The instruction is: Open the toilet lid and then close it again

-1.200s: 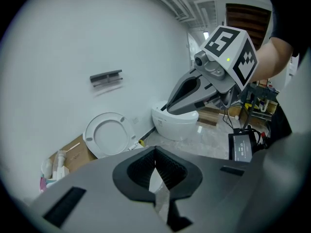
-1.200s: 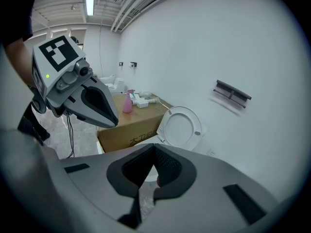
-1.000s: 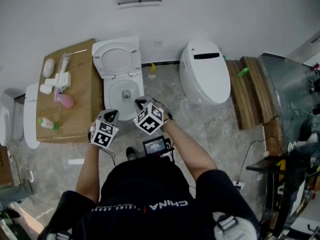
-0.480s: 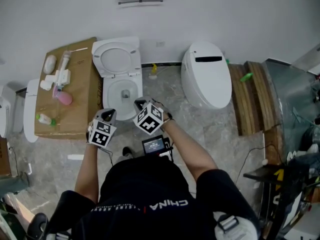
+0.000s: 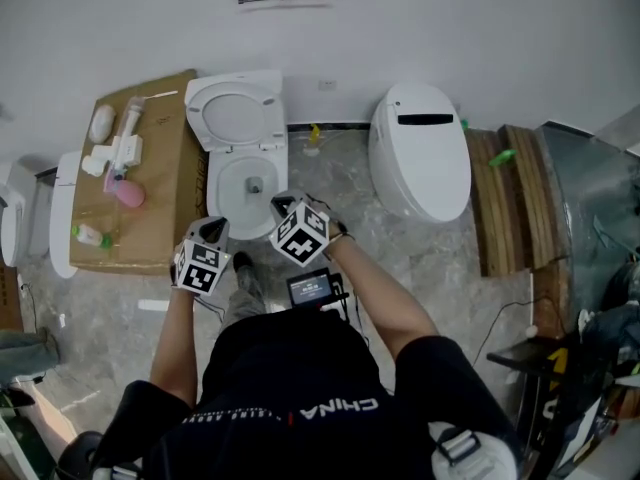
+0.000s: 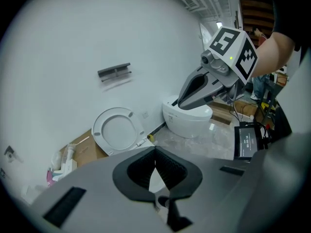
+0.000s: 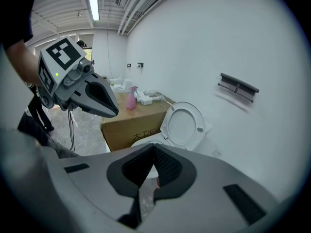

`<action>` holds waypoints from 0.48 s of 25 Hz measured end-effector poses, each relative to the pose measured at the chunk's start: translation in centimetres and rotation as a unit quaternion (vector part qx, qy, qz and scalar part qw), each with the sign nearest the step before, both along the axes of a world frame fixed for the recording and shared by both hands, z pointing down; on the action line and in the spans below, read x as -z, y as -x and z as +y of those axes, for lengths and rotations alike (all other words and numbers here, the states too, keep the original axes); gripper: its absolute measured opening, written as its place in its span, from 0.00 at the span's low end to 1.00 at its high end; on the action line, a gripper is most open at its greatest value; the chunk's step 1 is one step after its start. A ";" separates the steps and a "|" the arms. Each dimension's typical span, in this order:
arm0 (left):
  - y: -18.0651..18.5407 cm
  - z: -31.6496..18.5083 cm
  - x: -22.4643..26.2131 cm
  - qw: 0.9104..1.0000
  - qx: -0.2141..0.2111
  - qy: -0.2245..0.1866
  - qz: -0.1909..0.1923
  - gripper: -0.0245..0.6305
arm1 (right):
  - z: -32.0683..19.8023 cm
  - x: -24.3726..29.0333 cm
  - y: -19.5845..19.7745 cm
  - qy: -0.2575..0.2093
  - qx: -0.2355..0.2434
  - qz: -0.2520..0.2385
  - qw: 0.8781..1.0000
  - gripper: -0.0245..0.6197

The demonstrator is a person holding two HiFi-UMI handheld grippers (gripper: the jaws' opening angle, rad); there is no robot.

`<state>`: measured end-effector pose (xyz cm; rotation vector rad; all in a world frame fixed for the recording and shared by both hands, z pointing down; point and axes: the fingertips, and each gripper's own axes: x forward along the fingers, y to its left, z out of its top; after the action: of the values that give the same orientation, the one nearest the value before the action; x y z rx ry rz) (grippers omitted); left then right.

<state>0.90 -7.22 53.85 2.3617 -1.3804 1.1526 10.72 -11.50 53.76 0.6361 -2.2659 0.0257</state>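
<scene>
The white toilet [image 5: 248, 184] stands against the wall with its lid and seat [image 5: 237, 114] raised upright. Both grippers hover over the near rim of the bowl, touching nothing. My left gripper [image 5: 214, 227] is shut and empty at the bowl's front left. My right gripper [image 5: 279, 205] is shut and empty at the front right. In the left gripper view the raised lid [image 6: 115, 130] shows beyond my shut jaws [image 6: 155, 151], with the right gripper [image 6: 181, 102] in the air to the right. In the right gripper view the lid [image 7: 183, 124] stands ahead and the left gripper [image 7: 112, 111] to the left.
A cardboard box [image 5: 160, 193] with a pink bottle [image 5: 130, 194] and small items stands left of the toilet. A second, closed toilet [image 5: 421, 150] sits to the right, with wooden planks [image 5: 508, 200] beyond it. A small screen [image 5: 312, 288] hangs at the person's waist.
The left gripper has slid slightly left and both have sunk a little. A foot has stepped forward under the hands. The lid stays raised and both grippers stay shut.
</scene>
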 end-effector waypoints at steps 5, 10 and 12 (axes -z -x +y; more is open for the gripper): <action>1.6 -3.7 -0.8 1.000 -0.018 0.004 0.000 0.05 | -3.3 -1.0 1.3 0.004 -0.021 0.001 1.000 0.06; 4.8 -9.0 -1.1 0.999 -0.036 0.008 0.010 0.05 | -7.8 -1.0 3.8 0.009 -0.047 0.002 0.999 0.06; 5.9 -11.3 -1.0 0.999 -0.043 0.007 0.018 0.05 | -9.8 -0.7 4.9 0.007 -0.059 0.000 0.998 0.06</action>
<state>-5.00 -18.52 54.88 2.4422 -1.2665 1.1316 5.79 -21.33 54.42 0.7625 -2.2244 0.0985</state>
